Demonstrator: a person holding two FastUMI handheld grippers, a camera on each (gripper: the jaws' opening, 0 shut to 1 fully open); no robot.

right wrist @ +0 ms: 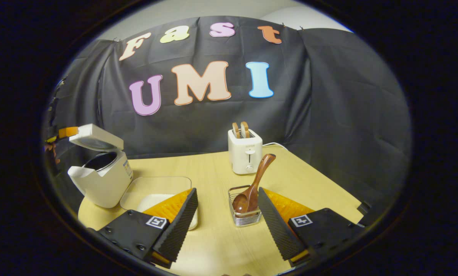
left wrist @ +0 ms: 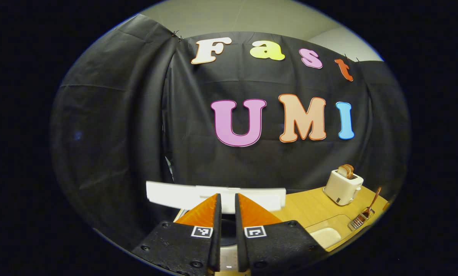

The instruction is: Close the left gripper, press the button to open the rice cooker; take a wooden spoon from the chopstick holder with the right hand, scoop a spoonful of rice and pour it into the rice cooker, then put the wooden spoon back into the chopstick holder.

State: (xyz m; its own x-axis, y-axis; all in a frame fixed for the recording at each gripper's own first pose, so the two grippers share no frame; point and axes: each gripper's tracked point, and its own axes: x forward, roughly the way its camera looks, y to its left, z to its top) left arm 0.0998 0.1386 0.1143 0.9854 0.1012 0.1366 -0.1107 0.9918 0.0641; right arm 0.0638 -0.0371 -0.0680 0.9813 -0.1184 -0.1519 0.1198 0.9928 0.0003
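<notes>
- Black cloth walls off the far edge of the wooden desk [right wrist: 213, 168].
- Rice cooker [right wrist: 102, 180] sits at the desk's left edge, lid up, ready for rice.
- Left tool [left wrist: 227, 203] hangs over it, fingers narrow, suited to button-pressing.
- Right tool [right wrist: 227, 205] gapes wide, flanking the wooden spoon [right wrist: 251, 188], which leans in the chopstick holder [right wrist: 246, 216], untouched.

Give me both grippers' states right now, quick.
Left gripper: fingers nearly together with a narrow gap, holding nothing, at the open rice cooker.
Right gripper: open, empty, its fingers either side of the wooden spoon.
</notes>
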